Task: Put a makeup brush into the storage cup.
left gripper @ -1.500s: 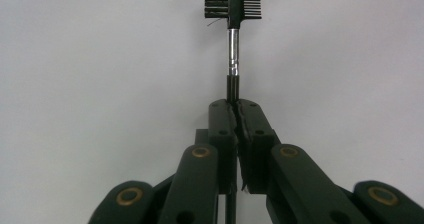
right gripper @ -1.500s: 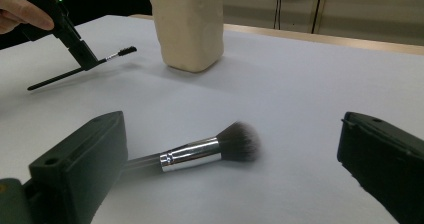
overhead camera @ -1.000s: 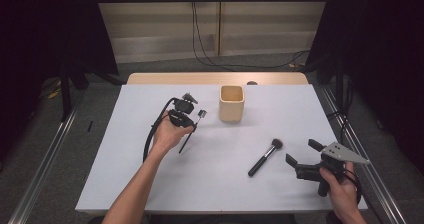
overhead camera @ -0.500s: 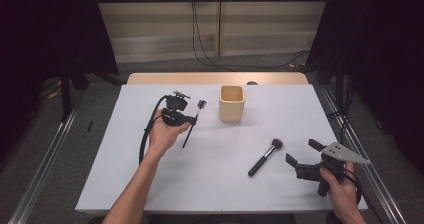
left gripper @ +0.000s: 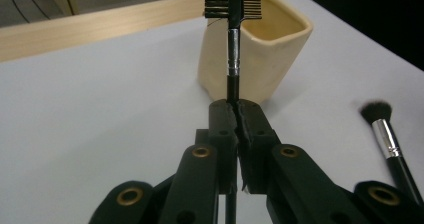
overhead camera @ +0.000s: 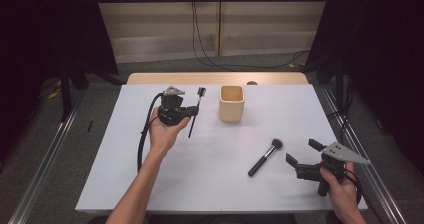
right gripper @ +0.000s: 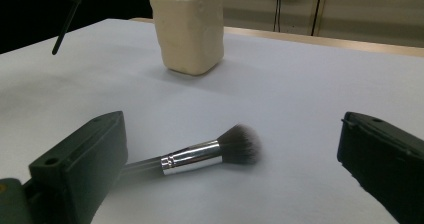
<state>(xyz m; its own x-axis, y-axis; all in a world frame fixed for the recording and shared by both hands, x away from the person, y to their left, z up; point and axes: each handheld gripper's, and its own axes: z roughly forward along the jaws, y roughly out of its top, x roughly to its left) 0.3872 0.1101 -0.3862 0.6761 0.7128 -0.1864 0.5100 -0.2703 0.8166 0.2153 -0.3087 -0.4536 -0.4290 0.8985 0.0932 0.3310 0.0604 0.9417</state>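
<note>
Brow comb (left gripper: 232,14), clamped mid-handle in my left gripper (left gripper: 235,109) above the surface (overhead camera: 210,184) just left of the cream cup (overhead camera: 232,103): I should tip it handle-down over the mouth, then release; right gripper (overhead camera: 301,152) rests agape beside the powder brush (overhead camera: 265,157).

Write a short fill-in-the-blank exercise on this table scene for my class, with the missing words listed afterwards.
1. The left gripper is shut on a thin black ____ with a brush head.
2. The cup stands ____.
3. The powder brush lies on the ____.
4. The right gripper's jaws are ____.

Missing words: comb; upright; table; open
</note>
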